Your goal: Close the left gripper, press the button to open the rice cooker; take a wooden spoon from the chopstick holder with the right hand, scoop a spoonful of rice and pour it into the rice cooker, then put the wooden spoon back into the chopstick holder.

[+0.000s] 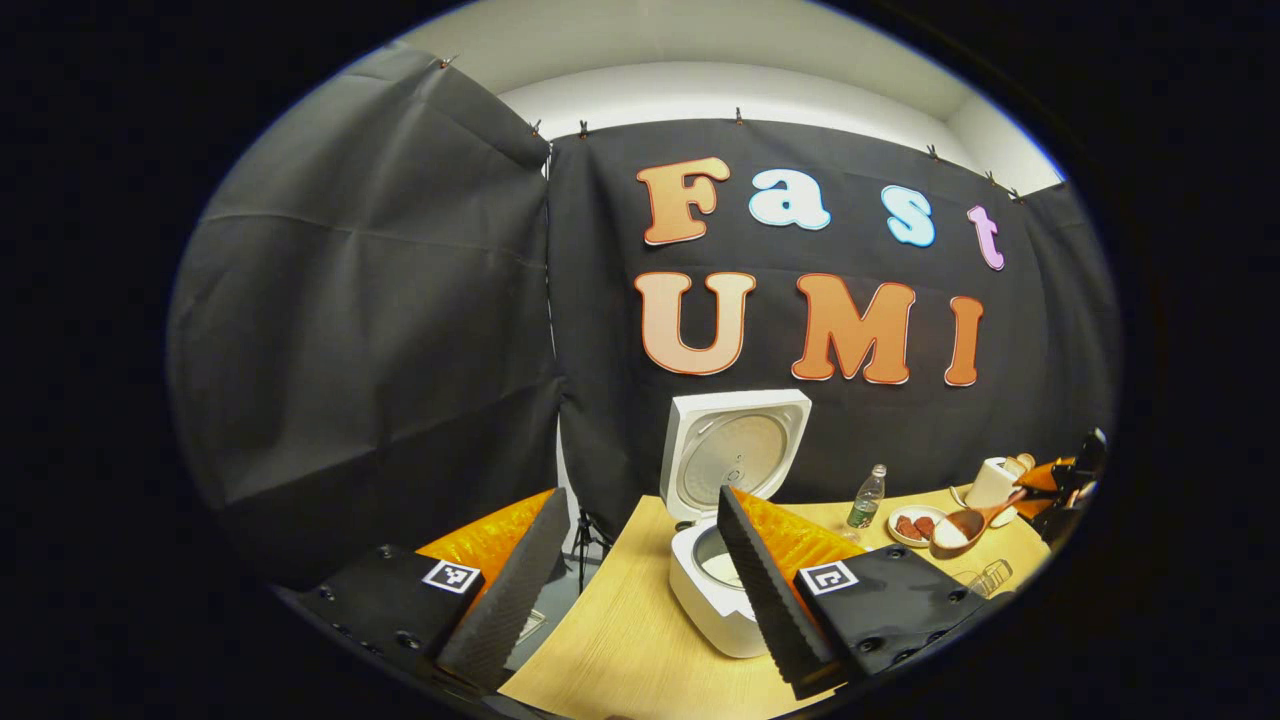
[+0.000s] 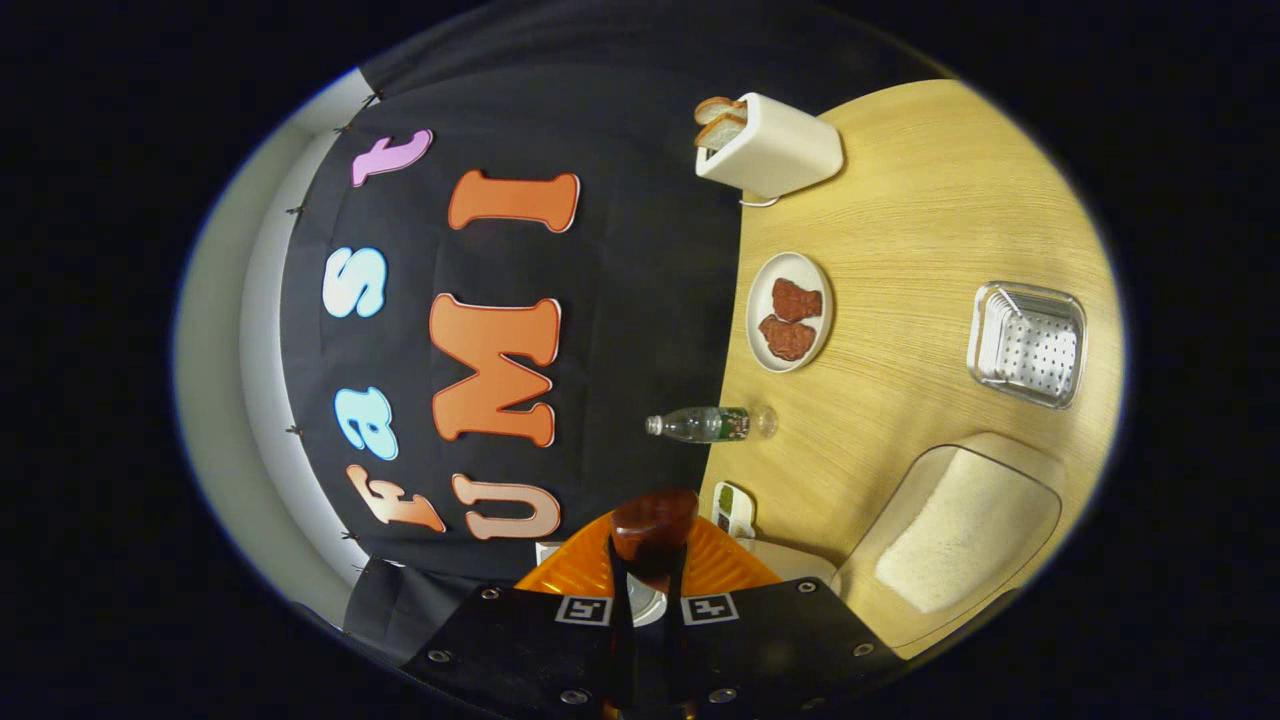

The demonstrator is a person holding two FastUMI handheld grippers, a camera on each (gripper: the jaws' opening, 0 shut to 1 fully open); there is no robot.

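The left gripper (image 1: 640, 560) is held with its jaws spread wide above the table (image 1: 620, 640), framing the rice cooker (image 1: 715, 590), whose lid stands raised. The wooden spoon (image 1: 965, 527), loaded with rice, is pinched between the jaws of the right gripper (image 2: 648, 580) near the plate (image 1: 912, 528).

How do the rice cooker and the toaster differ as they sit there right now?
The rice cooker stands open, its lid raised upright and the pot exposed; the toaster has no lid, and bread slices poke from its slots. The rice cooker looks bulkier and rounded; the toaster is a slimmer box. Both are white and rest on the wooden table.
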